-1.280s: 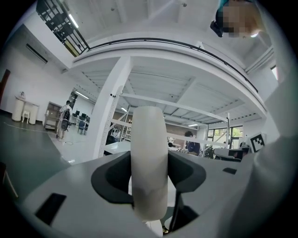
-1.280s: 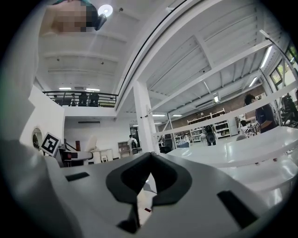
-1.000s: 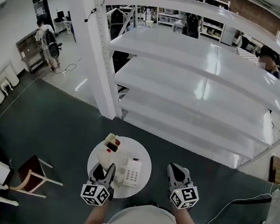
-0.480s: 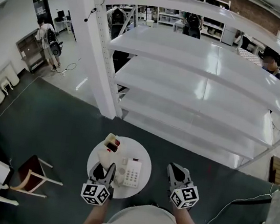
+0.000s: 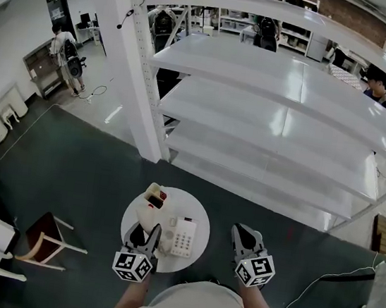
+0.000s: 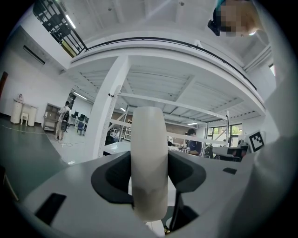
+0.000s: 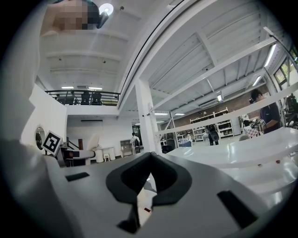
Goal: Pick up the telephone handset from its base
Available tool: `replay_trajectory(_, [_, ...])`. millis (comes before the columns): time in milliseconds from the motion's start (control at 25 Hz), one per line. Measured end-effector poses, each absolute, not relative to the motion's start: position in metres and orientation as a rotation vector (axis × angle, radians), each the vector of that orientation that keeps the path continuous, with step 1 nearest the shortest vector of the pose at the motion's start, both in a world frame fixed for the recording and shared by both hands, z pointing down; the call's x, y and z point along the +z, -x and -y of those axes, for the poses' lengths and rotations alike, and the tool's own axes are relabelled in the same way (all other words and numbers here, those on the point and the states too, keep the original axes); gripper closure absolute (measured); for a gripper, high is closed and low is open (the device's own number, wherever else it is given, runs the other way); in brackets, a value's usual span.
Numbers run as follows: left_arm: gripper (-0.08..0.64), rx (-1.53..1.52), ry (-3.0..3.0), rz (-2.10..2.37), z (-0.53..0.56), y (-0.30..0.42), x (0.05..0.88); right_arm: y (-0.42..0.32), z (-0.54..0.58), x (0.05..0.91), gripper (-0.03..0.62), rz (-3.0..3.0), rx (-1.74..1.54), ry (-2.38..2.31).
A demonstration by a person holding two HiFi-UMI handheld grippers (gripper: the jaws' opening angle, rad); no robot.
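Slippage is the worry: the left tool (image 5: 144, 235) is clamped on the smooth white handset (image 6: 149, 144), which stands upright between its jaws just beside the base (image 5: 183, 237) on the round tabletop (image 5: 203, 216). A narrow hold on that rounded shell could let it twist or drop. Any cord, unseen here, might drag the base; the right tool (image 5: 242, 238), jaws together and empty, steadies nothing.

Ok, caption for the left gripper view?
Left tongs clamped on the white telephone handset, upright between them, white shelving behind.
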State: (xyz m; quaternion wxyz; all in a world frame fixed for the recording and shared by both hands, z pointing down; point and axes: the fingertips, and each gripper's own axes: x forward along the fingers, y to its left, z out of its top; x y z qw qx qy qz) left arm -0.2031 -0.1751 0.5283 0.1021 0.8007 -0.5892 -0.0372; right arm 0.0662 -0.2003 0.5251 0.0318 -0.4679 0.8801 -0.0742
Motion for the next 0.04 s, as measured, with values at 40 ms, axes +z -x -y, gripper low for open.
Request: replay_trajectory(40, [0.331,-0.107,-2.366,1.738,0.1753,0.2036,0.5291,-0.0653,0.2003,0.5255,0.586,-2.71,-0.229,1.442])
